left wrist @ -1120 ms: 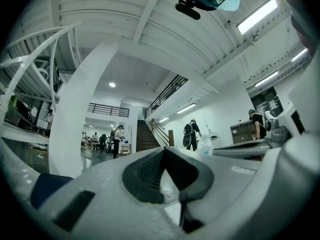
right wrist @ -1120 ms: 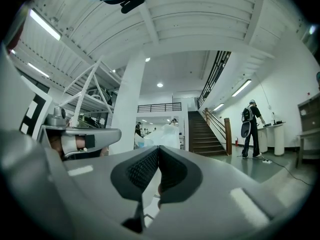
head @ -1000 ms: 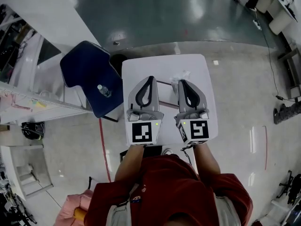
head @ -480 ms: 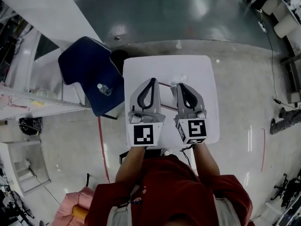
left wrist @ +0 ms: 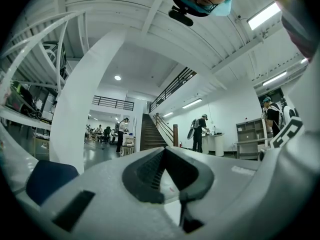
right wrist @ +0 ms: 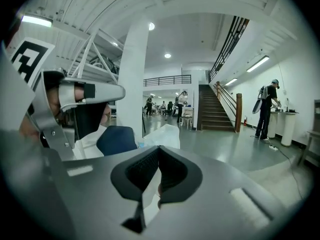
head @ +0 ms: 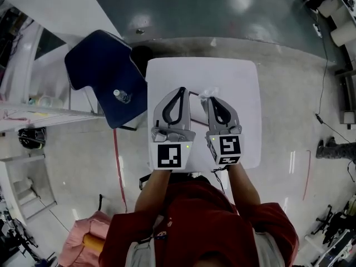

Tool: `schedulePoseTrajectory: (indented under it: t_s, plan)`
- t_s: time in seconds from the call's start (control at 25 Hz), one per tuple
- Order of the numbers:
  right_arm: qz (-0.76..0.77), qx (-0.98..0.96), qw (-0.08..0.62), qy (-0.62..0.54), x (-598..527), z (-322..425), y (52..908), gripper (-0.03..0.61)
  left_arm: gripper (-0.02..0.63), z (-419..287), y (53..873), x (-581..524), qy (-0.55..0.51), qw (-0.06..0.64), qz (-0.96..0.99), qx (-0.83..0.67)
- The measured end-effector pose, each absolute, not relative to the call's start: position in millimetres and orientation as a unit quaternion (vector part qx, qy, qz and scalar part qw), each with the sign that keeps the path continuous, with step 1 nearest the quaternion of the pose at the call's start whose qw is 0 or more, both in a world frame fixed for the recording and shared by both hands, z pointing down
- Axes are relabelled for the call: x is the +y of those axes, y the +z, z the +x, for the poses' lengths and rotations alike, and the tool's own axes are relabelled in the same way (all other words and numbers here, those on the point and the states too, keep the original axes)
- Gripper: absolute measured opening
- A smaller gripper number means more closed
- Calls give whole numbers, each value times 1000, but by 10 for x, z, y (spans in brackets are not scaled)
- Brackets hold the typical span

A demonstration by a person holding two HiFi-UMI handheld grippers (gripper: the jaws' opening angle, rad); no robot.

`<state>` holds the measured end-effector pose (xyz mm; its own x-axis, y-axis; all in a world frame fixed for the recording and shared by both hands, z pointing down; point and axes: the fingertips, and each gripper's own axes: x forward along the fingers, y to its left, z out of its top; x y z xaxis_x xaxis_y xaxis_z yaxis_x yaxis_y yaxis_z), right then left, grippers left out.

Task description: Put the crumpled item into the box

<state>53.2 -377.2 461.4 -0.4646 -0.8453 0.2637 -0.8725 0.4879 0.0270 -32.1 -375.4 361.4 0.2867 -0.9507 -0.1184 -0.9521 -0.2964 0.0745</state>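
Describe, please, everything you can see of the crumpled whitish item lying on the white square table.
The crumpled whitish item looks like thin, translucent plastic or paper, bunched into an irregular lump. It sits on the white square table, just beyond the tips of the right gripper, whose jaws are together. In the right gripper view it rises above those tips, in front of a dark blue chair. Whether the gripper touches it cannot be told.

Floor (head: 222, 15): glossy dark green farther off, pale grey nearer.
Furniture: white square bench (head: 233, 77); blue chair (head: 100, 65) at its left.
Hall: white pillar (right wrist: 132, 84), staircase (right wrist: 212, 116), strip lights (right wrist: 259, 64).
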Motion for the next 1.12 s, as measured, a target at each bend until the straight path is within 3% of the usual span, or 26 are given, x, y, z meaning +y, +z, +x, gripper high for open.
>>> schedulePoseTrajectory:
  t_s: [1.12]
  plan:
    - [424,-830,324,163,-3990,354,6481,3,3,-666,4164,-4011,72,-30,-793,604]
